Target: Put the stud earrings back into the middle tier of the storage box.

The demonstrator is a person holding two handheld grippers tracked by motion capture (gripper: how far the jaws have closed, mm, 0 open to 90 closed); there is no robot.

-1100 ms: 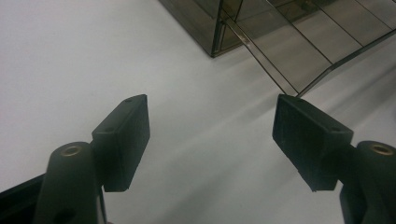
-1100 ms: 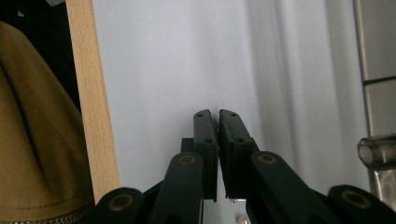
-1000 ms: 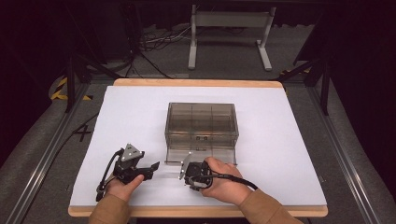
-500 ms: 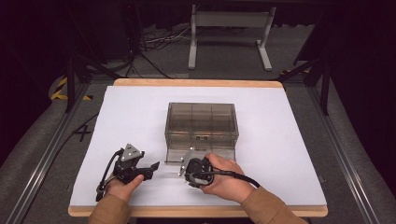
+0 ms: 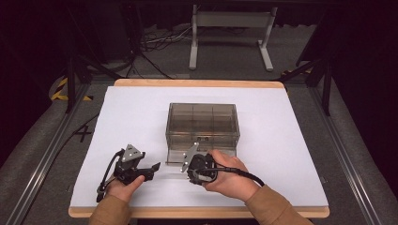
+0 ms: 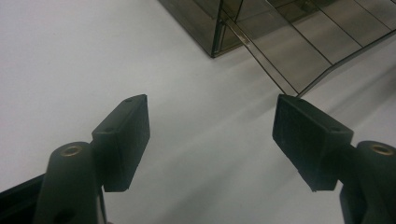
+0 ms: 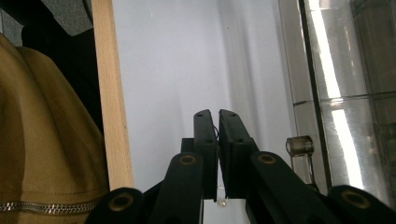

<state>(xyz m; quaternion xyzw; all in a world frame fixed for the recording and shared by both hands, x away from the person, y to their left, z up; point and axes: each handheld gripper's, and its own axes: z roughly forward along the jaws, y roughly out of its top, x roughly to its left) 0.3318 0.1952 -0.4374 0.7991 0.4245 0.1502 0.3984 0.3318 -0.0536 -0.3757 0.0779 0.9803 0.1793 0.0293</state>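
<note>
The left tongs [image 6: 210,135] stand wide open over bare table [image 5: 126,117], the lid's edge [image 6: 285,88] just ahead. The right tongs [image 7: 218,116] are closed, empty, beside the smoky box [image 5: 202,123].

The right gripper [image 5: 191,165] has swung round at the box's [image 5: 202,123] 6 o'clock side, its hand [image 5: 228,174] now reaching in from about 4 o'clock, and the jaws are pressed together beside the lowered flap [image 5: 180,157].
</note>
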